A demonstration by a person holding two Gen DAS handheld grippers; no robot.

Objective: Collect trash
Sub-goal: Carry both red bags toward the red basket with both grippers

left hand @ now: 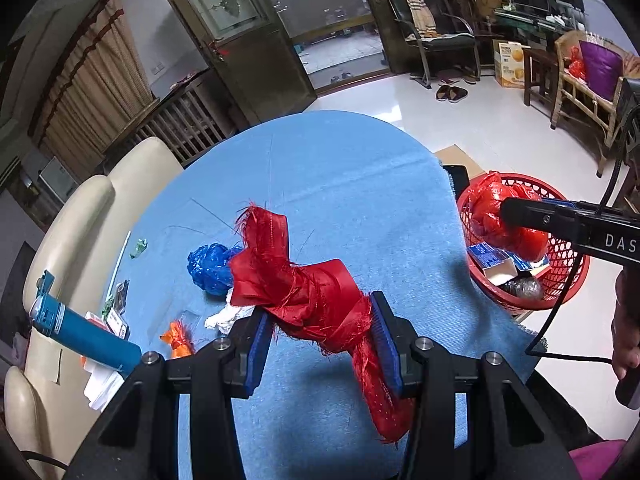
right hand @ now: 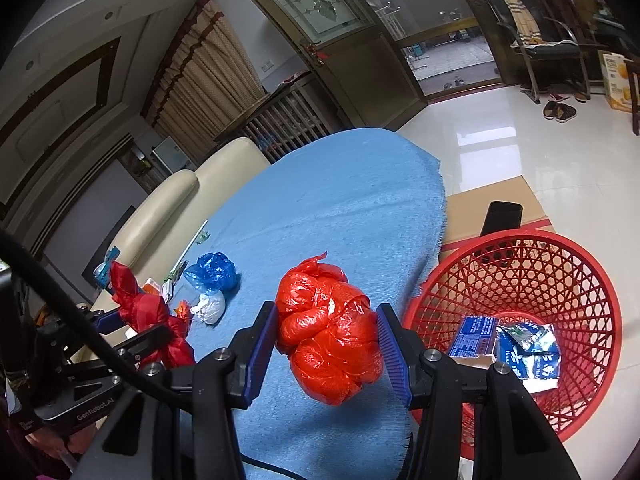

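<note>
Both tools are loaded, each with one piece of trash, and the red mesh basket [right hand: 516,280] serves as landmark: it stands on the floor off the right edge of the table [left hand: 340,176], already holding a blue-and-white carton [right hand: 472,336] and a crumpled blue wrapper [right hand: 528,344]. The right tool [right hand: 326,344] is clamped on a balled orange-red plastic bag [right hand: 330,328], pads pressing its two sides; in the right wrist view the bag hangs over the table's blue cloth just left of the basket rim, while the left wrist view shows it lined up over the basket mouth, so its exact position over the rim cannot be settled. Carried clear of the cloth, it looks set for a drop into the basket once the jaws part. The bag is a lump, slightly taller than wide, with no real pointing direction. The left tool [left hand: 320,340] is closed on a twisted red fabric strip [left hand: 304,292], gripped near the middle, likely because that is its thickest, knotted part. Its long axis runs diagonally: the frayed far end points up and away from the basket, the near end trails down past the right pad. This strip is well left of the basket, over the table. Remaining trash lies farther from the basket: a blue plastic bag [left hand: 212,268], a white wad [left hand: 228,316], a small orange scrap [left hand: 178,338].
</note>
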